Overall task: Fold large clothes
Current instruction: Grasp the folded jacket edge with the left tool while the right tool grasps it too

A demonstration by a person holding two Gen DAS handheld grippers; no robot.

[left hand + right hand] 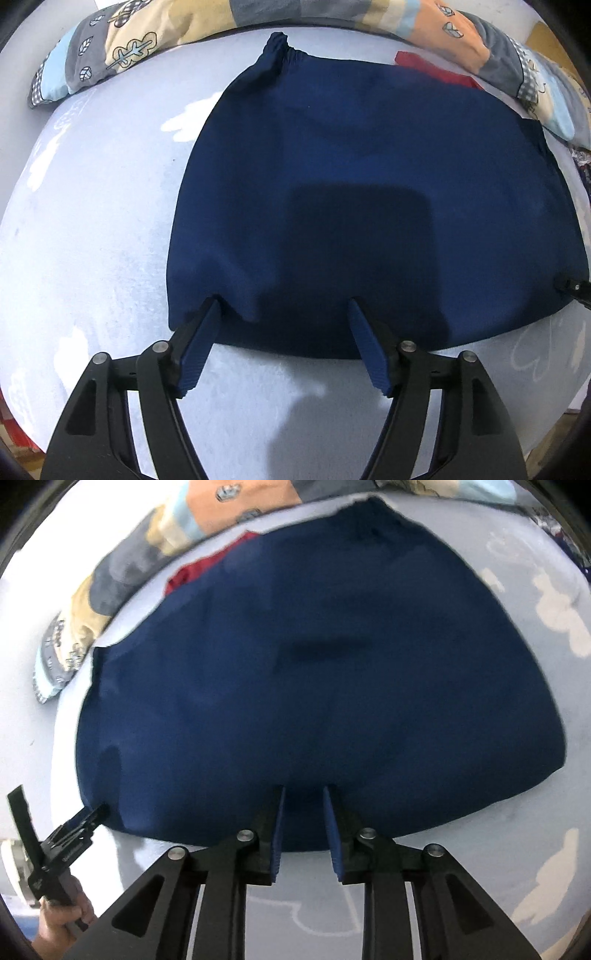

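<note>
Pale blue bed sheet [92,221] under navy garment [369,184]. Left gripper [284,306] angled steeply down at near hem, fingers wide, empty. Right gripper [303,794] likewise, fingers narrow, clamping nothing.

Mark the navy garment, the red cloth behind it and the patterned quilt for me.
navy garment [369,177]: left wrist view, middle of its flat top layer.
red cloth [436,68]: left wrist view, the strip showing past the garment's far edge.
patterned quilt [122,51]: left wrist view, leaf-print patch.

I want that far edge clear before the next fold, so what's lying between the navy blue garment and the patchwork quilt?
A red cloth lies there, partly tucked under the navy blue garment, short of the patchwork quilt. Both wrist views show it.
</note>
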